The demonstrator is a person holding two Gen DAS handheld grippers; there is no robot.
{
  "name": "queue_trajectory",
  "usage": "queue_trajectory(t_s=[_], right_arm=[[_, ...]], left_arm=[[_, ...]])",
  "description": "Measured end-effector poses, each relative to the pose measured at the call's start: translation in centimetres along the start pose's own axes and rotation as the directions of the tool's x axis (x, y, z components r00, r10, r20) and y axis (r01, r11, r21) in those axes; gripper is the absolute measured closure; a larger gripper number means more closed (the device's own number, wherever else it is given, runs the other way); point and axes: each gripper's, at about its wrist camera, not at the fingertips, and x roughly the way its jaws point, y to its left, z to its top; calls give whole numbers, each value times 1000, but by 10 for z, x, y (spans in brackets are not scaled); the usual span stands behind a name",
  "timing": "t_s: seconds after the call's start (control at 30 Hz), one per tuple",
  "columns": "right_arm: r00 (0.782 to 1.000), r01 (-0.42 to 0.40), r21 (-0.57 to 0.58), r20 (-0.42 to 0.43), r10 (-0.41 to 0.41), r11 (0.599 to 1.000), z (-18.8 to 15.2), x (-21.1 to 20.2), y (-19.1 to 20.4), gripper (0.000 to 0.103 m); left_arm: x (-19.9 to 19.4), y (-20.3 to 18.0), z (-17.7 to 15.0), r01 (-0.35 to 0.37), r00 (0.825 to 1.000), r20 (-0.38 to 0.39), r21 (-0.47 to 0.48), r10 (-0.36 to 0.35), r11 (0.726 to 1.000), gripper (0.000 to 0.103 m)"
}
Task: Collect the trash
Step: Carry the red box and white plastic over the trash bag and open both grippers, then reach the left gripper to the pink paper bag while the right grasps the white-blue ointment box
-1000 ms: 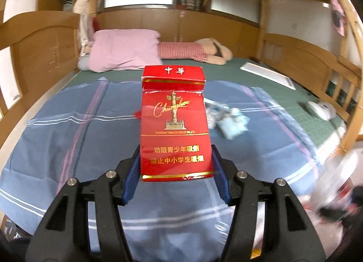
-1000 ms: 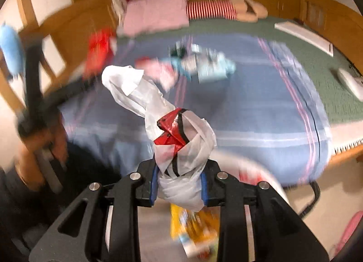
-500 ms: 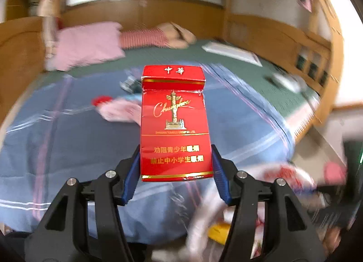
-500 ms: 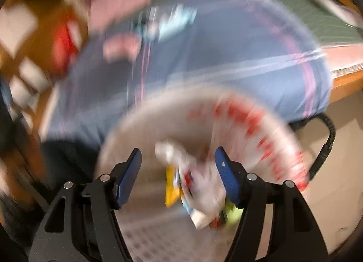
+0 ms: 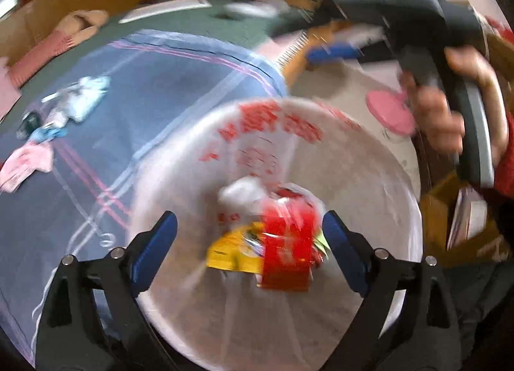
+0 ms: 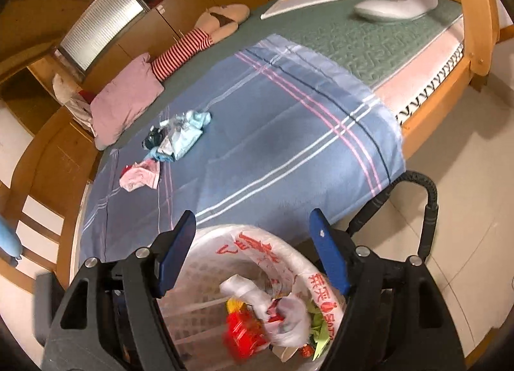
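My left gripper is open above the bin, which is lined with a white bag with red print. The red cigarette pack, blurred, is loose between the jaws over the trash inside. My right gripper is open and empty over the same bin; the white knotted bag and the red pack lie in it. Loose scraps and a pink piece lie on the blue blanket; they also show in the left wrist view.
The bin stands on the tiled floor beside the wooden bed frame. A pink pillow, a striped doll and a white device lie on the bed. A black curved bar stands by the bin.
My left gripper swung from over the bed to over the bin and opened, letting the cigarette pack go. My right gripper dropped the white bag into the bin and stays open.
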Motion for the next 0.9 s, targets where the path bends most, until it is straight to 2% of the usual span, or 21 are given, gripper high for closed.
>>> queue_trajectory(t_s=[0.1,0.13,0.17,0.2,0.23,0.3,0.37,0.4,0.43,0.47,0.5,0.53,0.57,0.63,0.67,0.7,0.73,0.8,0.83,0.9], right_arm=[[1000,0,-11,-14,0,1000,-4,4,2,31],[1000,3,-20,-16,-3,1000,-3,6,4,31],[1000,9,-36,-17,-10,999,-4,7,8,31],[1000,13,-47,-19,-14,999,-4,10,10,31],[1000,16,-61,-23,-18,998,-5,14,14,31],[999,17,-75,-40,-20,997,-5,22,20,31],[997,21,-89,-69,-27,996,-6,36,30,31],[997,21,-97,-78,-29,995,-5,42,35,31],[996,19,-109,-88,-29,994,-4,50,44,31],[995,17,-120,-92,-28,993,-3,55,51,31],[995,10,-141,-96,-24,990,-1,63,63,31],[995,0,-166,-100,-17,986,2,73,79,31],[995,-11,-197,-104,-10,980,5,84,96,31],[994,-29,-258,-113,0,966,9,107,128,31],[992,-42,-292,-123,6,955,11,122,147,31],[991,-54,-316,-133,13,947,12,134,163,31],[989,-73,-343,-148,22,936,14,150,182,31],[987,-87,-407,-162,22,909,17,179,216,31],[985,-90,-450,-170,13,888,18,198,237,31],[986,-74,-529,-168,-19,846,19,228,271,31]], left_arm=[[-15,41,10,-112,991,54,-149,121,983,10],[-22,67,11,-207,972,53,-250,227,946,9],[-26,83,10,-275,954,31,-309,299,910,9],[-29,102,9,-351,927,-6,-372,376,859,9],[-35,129,6,-435,886,-63,-455,459,777,9],[-47,161,-2,-467,857,-86,-546,509,695,9],[-59,195,-12,-485,826,-107,-637,554,600,7],[-61,208,-16,-493,813,-121,-663,570,563,7],[-66,224,-24,-509,793,-143,-691,593,514,6],[-68,231,-29,-518,780,-153,-702,606,489,6],[-69,242,-37,-523,770,-178,-726,612,447,5],[-70,258,-51,-496,787,-233,-791,572,359,5],[-75,262,-65,-451,807,-229,-835,545,316,5],[-87,269,-86,-294,854,-138,-924,501,246,5],[-89,268,-92,-252,862,-117,-943,493,218,5],[-94,271,-101,-214,862,-105,-963,496,166,5],[-96,270,-106,-197,854,-106,-972,510,129,4],[-97,271,-112,-172,845,-100,-981,525,91,4],[-98,272,-116,-145,850,-85,-986,520,76,4],[-93,274,-117,-126,867,-78,-990,492,64,4]])
